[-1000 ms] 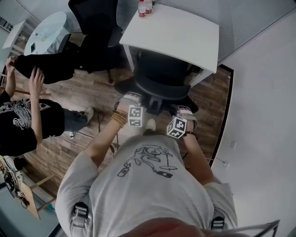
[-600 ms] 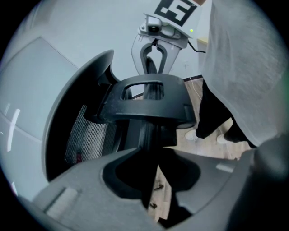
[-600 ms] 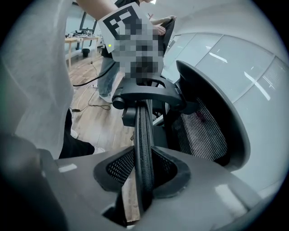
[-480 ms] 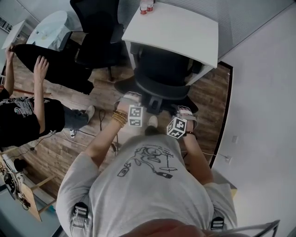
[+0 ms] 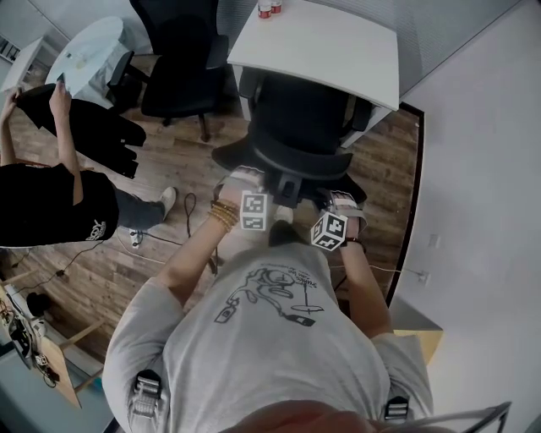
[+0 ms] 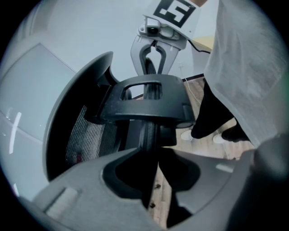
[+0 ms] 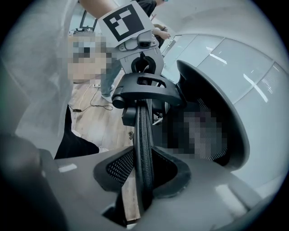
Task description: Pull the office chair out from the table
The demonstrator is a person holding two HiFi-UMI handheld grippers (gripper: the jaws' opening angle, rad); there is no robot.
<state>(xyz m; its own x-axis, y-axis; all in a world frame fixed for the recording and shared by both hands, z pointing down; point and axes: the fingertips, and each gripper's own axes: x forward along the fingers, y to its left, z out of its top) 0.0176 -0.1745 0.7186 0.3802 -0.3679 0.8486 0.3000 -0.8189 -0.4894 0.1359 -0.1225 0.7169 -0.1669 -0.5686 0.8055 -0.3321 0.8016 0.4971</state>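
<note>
Position: the office chair (image 5: 297,127) has its seat partly under the near edge of the white surface (image 5: 338,51), with its front toward the surface and its backrest toward the person. The backrest's top rim runs left-right in the head view. The left tool (image 6: 153,180) and right tool (image 7: 145,180) each clamp that rim, either side of its centre bracket (image 6: 149,97). The red labels on the bottles (image 5: 269,8) are too small to read.
</note>
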